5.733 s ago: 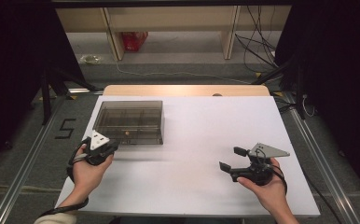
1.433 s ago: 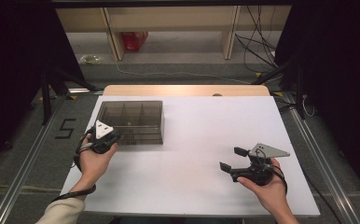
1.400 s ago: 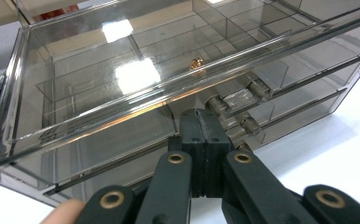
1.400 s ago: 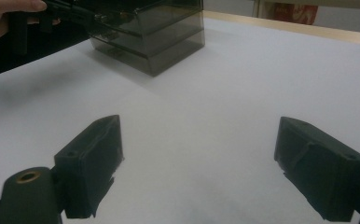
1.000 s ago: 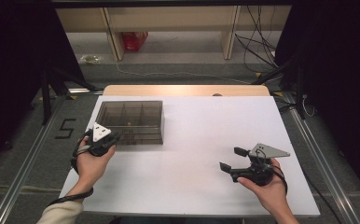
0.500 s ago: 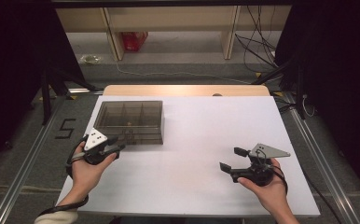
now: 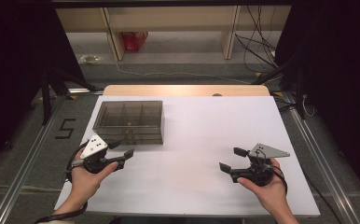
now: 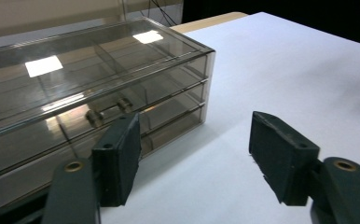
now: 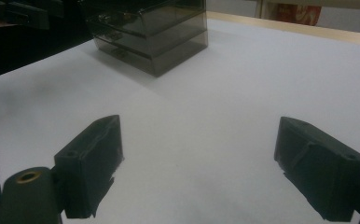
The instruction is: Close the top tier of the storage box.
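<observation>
On the table (image 7: 192,130):
Drawer box: smoky clear drawer box (image 7: 129,121) sits at the far left of the white top, drawers shut as far as the left gripper view shows (small pulls on the front).
Left gripper: left gripper (image 7: 121,150) is just in front of the box's near edge, not touching; its jaws have just been opening, nothing between them.
Right gripper: right gripper (image 7: 231,159) rests low at the near right, well apart from the box, jaws spread wide and empty.
Hands: one grips each tool from below.
</observation>
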Demonstrator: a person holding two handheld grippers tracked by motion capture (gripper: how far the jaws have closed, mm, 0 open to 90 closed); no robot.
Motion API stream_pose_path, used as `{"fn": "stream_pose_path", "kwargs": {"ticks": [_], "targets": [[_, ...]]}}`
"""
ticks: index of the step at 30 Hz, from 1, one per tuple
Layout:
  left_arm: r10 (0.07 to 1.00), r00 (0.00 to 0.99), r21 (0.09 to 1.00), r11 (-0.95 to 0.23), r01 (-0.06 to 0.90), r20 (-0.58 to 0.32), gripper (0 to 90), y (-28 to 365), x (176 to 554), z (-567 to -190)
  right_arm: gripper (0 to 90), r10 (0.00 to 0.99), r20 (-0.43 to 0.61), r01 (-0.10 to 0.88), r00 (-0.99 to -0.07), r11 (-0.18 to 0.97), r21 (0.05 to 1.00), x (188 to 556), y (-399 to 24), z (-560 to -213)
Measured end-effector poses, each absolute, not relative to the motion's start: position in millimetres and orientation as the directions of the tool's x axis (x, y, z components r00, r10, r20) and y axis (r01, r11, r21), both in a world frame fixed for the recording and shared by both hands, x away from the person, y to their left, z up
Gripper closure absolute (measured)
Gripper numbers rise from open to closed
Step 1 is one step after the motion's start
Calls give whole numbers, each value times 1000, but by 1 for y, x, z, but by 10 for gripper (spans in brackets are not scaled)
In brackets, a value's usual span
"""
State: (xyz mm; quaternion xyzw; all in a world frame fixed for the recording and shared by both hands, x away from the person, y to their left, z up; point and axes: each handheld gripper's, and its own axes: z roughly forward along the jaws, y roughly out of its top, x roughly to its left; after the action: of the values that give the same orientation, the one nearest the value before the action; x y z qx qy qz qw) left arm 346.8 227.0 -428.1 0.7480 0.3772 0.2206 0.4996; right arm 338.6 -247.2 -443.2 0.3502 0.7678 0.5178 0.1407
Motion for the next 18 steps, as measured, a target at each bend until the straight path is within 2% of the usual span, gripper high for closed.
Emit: {"fn": "stream_pose_path", "kwargs": {"ticks": [13,18], "targets": [[743,667,914,-227,337,-62,228,219,335,-428,160,681,149,392,-717,218,894,339,-247,-444],[731,680,909,-242,339,-58,161,218,332,-428,160,681,149,393,-717,219,893,339,-246,-444]]}}
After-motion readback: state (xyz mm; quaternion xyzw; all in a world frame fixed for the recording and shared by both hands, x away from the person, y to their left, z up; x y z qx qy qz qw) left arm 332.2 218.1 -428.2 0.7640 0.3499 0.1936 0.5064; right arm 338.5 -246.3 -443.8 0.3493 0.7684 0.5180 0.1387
